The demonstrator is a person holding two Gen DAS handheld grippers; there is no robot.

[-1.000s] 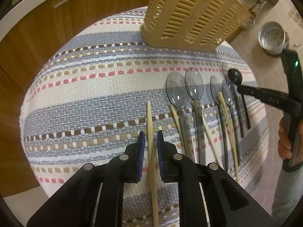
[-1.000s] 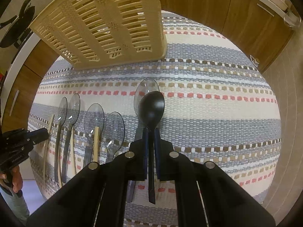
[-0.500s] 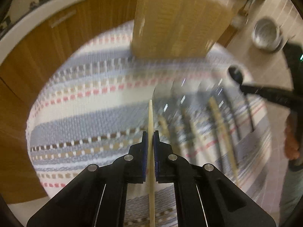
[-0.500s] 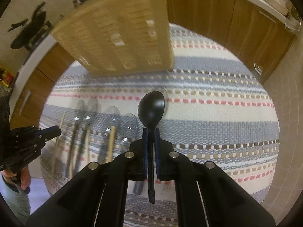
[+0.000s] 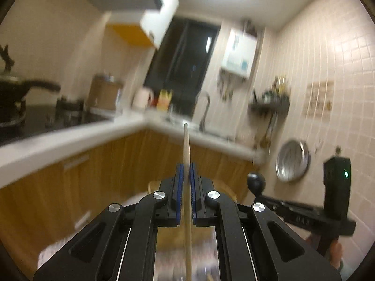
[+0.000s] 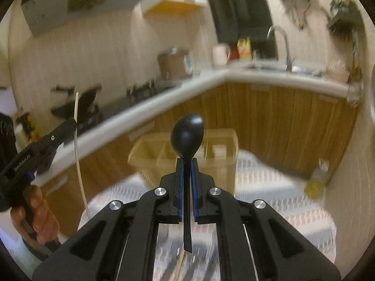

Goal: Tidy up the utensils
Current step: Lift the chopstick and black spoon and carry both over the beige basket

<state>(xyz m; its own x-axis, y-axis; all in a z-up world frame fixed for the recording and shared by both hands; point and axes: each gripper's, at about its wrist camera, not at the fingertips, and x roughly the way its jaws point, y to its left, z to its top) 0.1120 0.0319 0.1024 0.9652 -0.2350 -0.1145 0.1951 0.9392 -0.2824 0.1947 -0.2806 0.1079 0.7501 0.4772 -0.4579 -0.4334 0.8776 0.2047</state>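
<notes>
Closest in, the left gripper [image 5: 186,175] has its blue-padded fingers [image 5: 179,182] pinched tight on a pale wooden chopstick [image 5: 186,145], which runs straight out between them, its blunt tip poking up past the pads and its other end trailing back under the black frame. The right gripper [image 6: 186,171] is clamped just as firmly on the handle of a black spoon [image 6: 186,135]; the bowl stands clear above the fingertips and the flat end of the handle hangs below the frame. Both tools are held up in the air, off the striped woven mat [image 6: 269,187] that lies below them. From the right side the left gripper shows at the far left edge, a bare hand [image 6: 38,217] wrapped round its grip, the chopstick bending pale and thin out of its tip. From the left side the right gripper sits low at the right with a small green light on its body and the spoon's round bowl at its tip.

Just beyond the spoon, on the mat, stands a cream plastic utensil basket [image 6: 225,145] with its open top showing divided compartments. Something pale lies blurred on the mat under the right gripper; I cannot tell what.

Behind all this runs a white L-shaped surface [image 6: 234,75] over wooden cabinet doors [image 6: 281,117], with a tap [image 6: 280,37], a mug and a jar on it, and a dark window [image 5: 182,65] beyond
</notes>
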